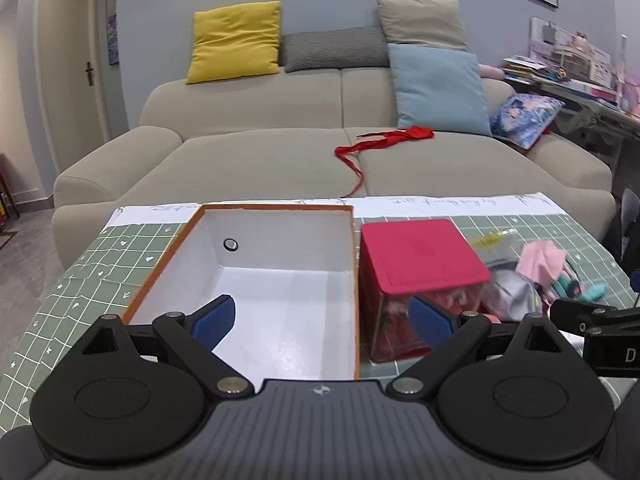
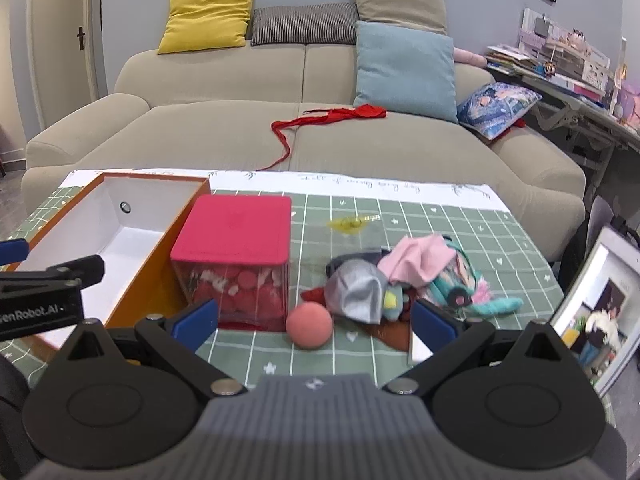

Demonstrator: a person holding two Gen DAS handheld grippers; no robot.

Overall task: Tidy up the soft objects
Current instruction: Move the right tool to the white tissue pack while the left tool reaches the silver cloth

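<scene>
**Both tongs wide, soft pile untouched**

Left wrist view. Left gripper [image 1: 324,320] spread wide, nothing between the blue pads [image 1: 214,318]. Straight ahead at 12 o'clock, low over the open white box [image 1: 280,280] with orange rim; nothing inside it that shows. Red-lidded clear container [image 1: 420,280] just beside the box at 2 o'clock, touching or nearly so, cannot tell which. Heap of soft toys [image 1: 532,276] at 3 o'clock past the container, partly cut off by the other tool. Green grid tablecloth [image 1: 80,280] under everything. Red ribbon [image 1: 380,140] on the sofa [image 1: 260,152], far off at 12 o'clock.

Right wrist view. Right gripper [image 2: 312,320] also spread wide, holding nothing. Pink ball [image 2: 309,325] dead ahead at 12 o'clock, close in, between the fingers' line but untouched. Heap at 1 o'clock: grey cloth piece [image 2: 356,292], pink cloth [image 2: 416,260] draped on top, teal plush doll [image 2: 472,288] underneath, all tangled and touching. Small yellow item [image 2: 348,223] farther back, too blurred to name. Box at 10 o'clock.

Handling, as judged. All light and squashy; nothing breakable. Ball likely foam, apt to roll or squirt out if pinched off-centre, so best taken across its middle. Cloth limp, likely to drag neighbours along; best pinched at a raised fold on top. Doll best taken by the body, not the thin hair strands. Box probably the destination.
</scene>
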